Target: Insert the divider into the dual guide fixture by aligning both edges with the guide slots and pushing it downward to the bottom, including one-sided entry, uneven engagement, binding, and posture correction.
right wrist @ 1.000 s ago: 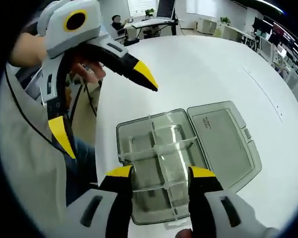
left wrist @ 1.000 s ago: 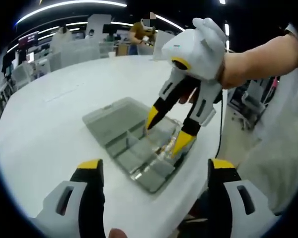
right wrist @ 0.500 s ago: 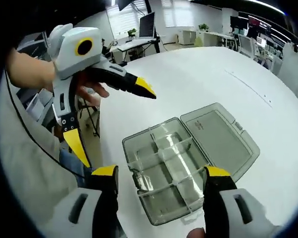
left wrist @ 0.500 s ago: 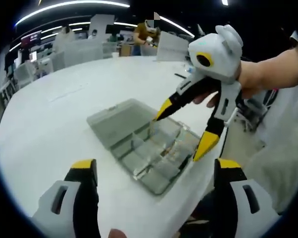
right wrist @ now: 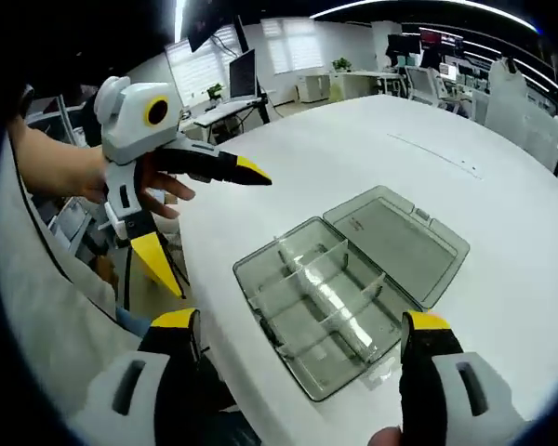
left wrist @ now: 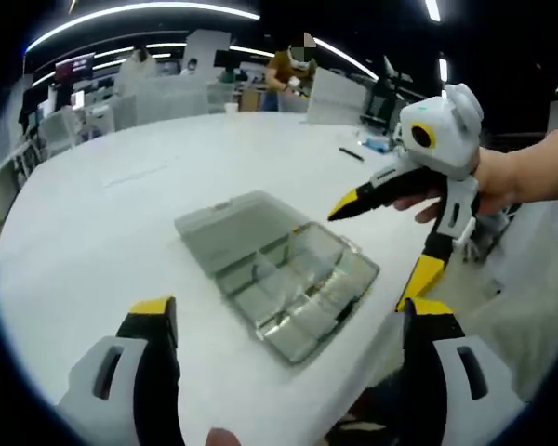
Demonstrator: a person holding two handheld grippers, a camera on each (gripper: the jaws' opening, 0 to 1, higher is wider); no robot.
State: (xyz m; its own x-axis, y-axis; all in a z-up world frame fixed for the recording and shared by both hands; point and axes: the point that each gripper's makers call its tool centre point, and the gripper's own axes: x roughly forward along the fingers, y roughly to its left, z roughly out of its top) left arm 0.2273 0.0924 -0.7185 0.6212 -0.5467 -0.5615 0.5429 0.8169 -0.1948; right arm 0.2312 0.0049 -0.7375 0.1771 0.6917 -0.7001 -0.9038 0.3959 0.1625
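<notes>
A clear plastic box (left wrist: 277, 279) lies open on the round white counter (left wrist: 93, 223), near the edge where the person stands. Its flat lid (right wrist: 400, 237) is folded back and rests on the counter beside the tray part. Inside the tray, thin clear dividers (right wrist: 330, 288) stand upright and cut the space into several compartments; it is not possible to tell if each one is pushed fully to the bottom.

In the left gripper view, the left gripper (left wrist: 288, 321) is held above the counter edge, near the box but not touching it. Its fingers are spread wide and hold nothing. The right gripper (left wrist: 391, 237) comes into this view from the right, held by a hand (left wrist: 502, 181), above the counter edge just beside the box. Its yellow-tipped fingers are also spread far apart and are empty.

In the right gripper view, the right gripper (right wrist: 293, 330) has its two fingers released on both sides of the box, without contact. The left gripper (right wrist: 205, 214) appears at the left, open and empty.
</notes>
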